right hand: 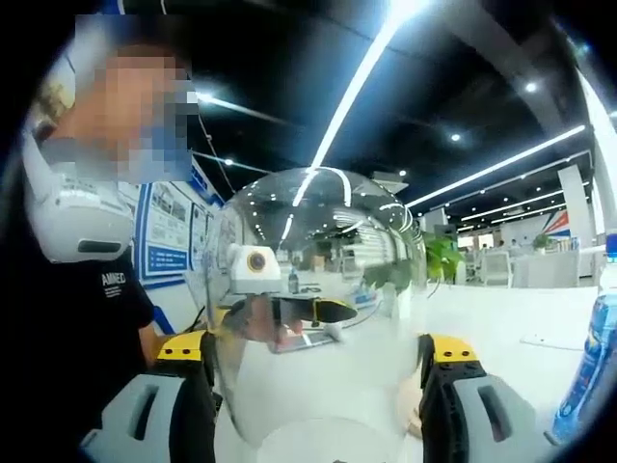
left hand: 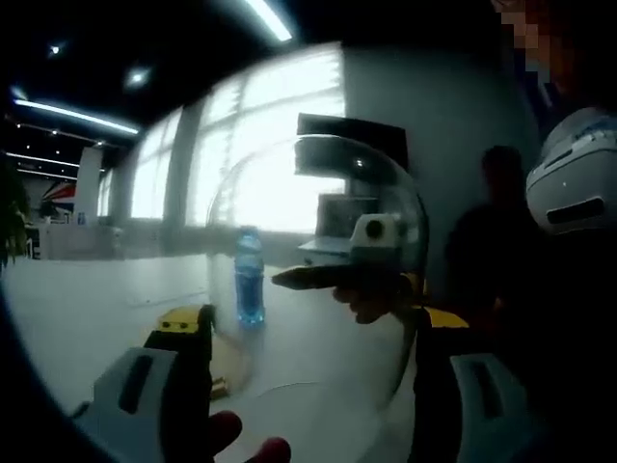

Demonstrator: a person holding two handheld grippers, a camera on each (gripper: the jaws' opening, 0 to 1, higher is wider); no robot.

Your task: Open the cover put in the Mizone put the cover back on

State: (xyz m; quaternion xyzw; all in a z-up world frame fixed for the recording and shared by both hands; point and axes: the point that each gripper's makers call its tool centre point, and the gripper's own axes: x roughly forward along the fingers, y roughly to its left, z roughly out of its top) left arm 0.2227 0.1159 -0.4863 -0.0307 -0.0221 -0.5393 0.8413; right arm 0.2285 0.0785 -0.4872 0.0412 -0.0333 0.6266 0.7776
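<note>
In the left gripper view, the clear dome cover [left hand: 357,251] stood in the middle of the frame, raised between the left gripper [left hand: 313,386] and its yellow-tipped fingers [left hand: 188,333], which rose from the lower left and lower right and looked pressed against its sides. The Mizone bottle [left hand: 250,275], blue with a blue cap, stood upright on the white surface [left hand: 87,309] left of centre, seen just past the cover's left edge and apart from it. Through the dome, the other gripper showed right of centre with a hand beneath it. In the right gripper view, the cover [right hand: 323,309] took up the centre, and the right gripper [right hand: 323,386] had its fingers [right hand: 448,362] spread wide at either side of it, touching its walls. The bottle [right hand: 593,367] appeared at the far right edge, standing on the surface [right hand: 511,328]. A person in a dark shirt [right hand: 96,318] was at the left of that frame.
</note>
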